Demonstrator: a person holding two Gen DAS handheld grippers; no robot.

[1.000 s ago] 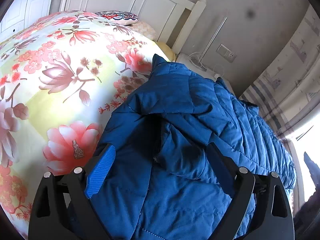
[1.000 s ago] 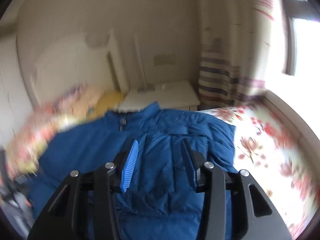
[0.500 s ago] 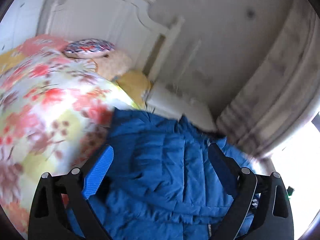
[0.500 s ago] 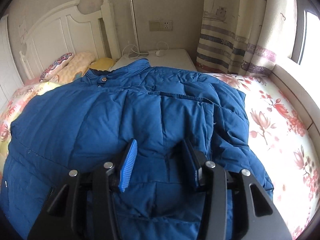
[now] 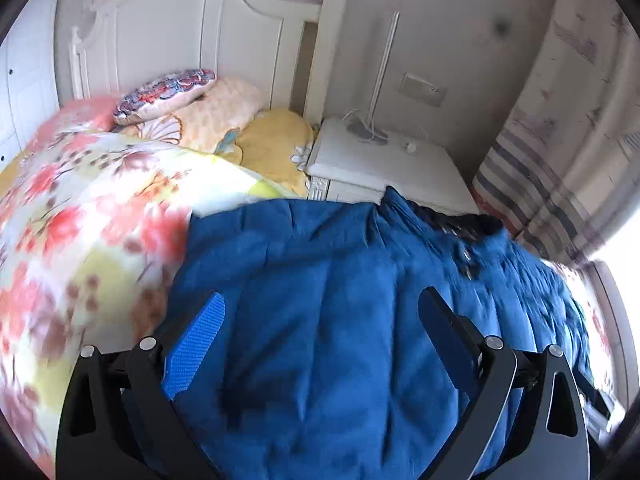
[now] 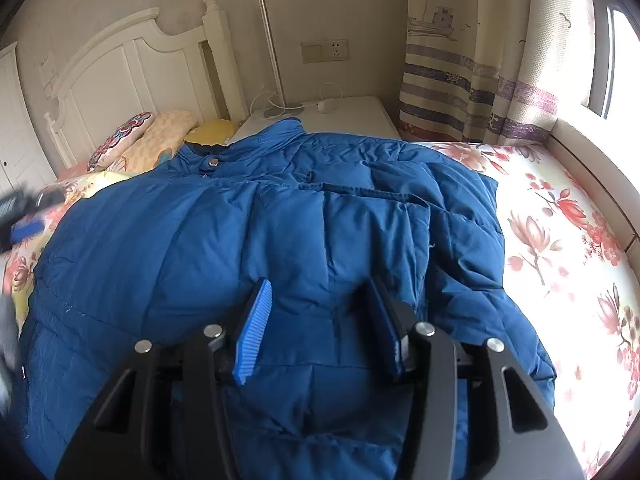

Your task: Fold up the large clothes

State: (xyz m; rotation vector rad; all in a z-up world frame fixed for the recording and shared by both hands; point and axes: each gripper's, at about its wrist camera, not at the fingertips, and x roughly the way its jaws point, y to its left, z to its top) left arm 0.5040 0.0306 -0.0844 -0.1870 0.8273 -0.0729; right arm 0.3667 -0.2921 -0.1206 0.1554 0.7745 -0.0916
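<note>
A large blue padded jacket (image 6: 248,240) lies spread on the flowered bed cover (image 6: 560,240), collar toward the headboard, one sleeve folded across its front. It also fills the lower part of the left wrist view (image 5: 340,300), which is blurred. My left gripper (image 5: 320,312) is open and empty above the jacket's left part. My right gripper (image 6: 320,296) is open and empty just above the jacket's middle. The left gripper shows blurred at the far left of the right wrist view (image 6: 20,216).
A white headboard (image 6: 132,76) and pillows (image 5: 188,100) stand at the bed's head. A white nightstand (image 5: 384,168) with a lamp pole and cables is behind the collar. Striped curtains (image 6: 460,68) and a window ledge (image 6: 592,168) run along the right.
The left gripper has swung up and away from the jacket's folded sleeve, now facing the headboard. The right gripper moved in over the jacket, and its view has sharpened.
</note>
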